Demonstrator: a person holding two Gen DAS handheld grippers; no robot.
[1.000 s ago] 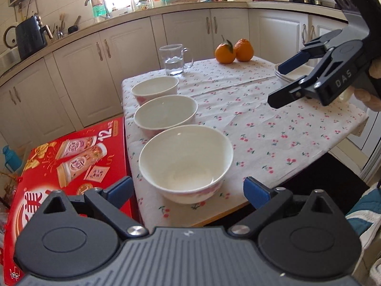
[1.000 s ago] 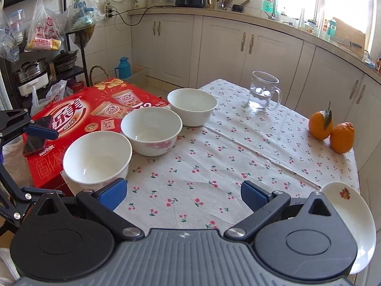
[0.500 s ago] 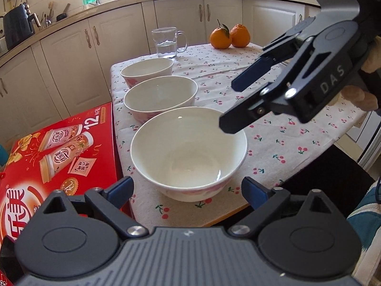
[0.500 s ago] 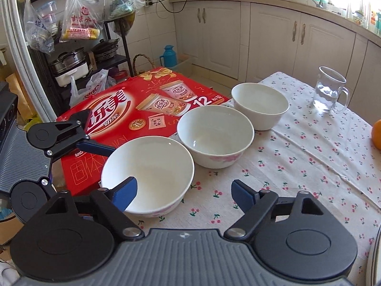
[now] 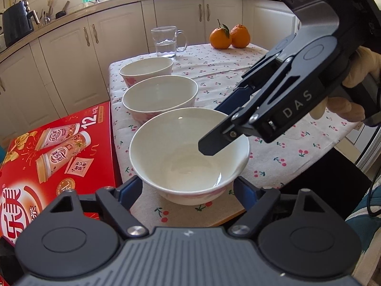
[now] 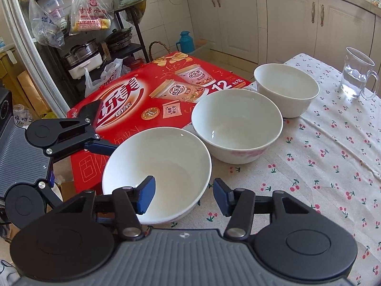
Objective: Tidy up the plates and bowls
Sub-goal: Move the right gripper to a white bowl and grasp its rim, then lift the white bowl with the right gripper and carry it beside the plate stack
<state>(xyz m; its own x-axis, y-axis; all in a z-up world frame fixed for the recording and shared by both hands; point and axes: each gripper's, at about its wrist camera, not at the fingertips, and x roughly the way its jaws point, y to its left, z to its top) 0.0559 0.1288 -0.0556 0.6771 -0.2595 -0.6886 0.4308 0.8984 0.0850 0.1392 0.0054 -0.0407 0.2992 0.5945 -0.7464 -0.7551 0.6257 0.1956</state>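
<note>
On the left, a red drinks carton (image 5: 57,147) lies beside and below the table (image 5: 273,166). Three white bowls line the table's left edge, and we are starting with the nearest bowl (image 5: 166,147). Our left hand-held gripper (image 5: 185,186) straddles its base from the near side. The jaws are spread and have just been closing, with the pads beside the walls but not visibly pressing. The middle bowl (image 5: 159,93) and far bowl (image 5: 146,68) wait behind it, probably to be nested. From the right, our right hand-held gripper (image 5: 213,127) has just drawn its jaws together on the rim, one finger inside and one outside. We judge this two-handed hold is meant to steady the lift. Past the bowls stand a glass mug (image 5: 166,40) and two oranges (image 5: 229,37).
</note>
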